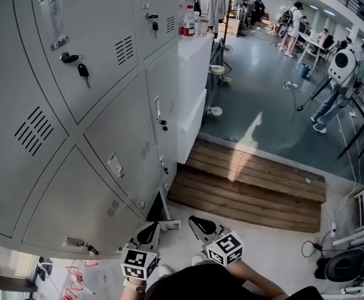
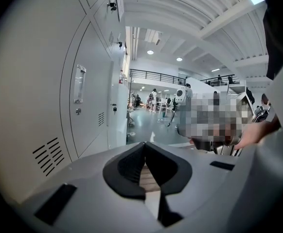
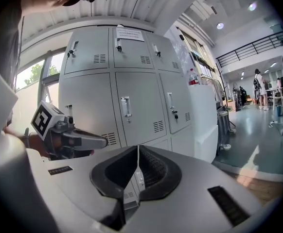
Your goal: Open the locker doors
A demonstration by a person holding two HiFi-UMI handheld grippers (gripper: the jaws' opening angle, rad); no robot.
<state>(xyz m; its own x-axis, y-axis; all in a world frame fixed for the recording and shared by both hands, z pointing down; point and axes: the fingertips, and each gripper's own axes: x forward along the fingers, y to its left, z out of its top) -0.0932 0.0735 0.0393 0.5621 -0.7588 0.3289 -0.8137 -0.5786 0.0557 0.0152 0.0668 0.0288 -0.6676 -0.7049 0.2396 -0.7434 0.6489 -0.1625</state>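
Head view: we see the locker doors (image 1: 101, 36) filling 9 to 12 o'clock, every visible one shut. The left tool (image 1: 151, 227) and right tool (image 1: 197, 222) hover at 6 o'clock, well apart from them.

Left gripper view: jaws clenched on nothing.

Right gripper view: likewise clenched and empty, tilted slightly down. We judge that opening a door calls for a tool reaching a handle (image 3: 126, 106).
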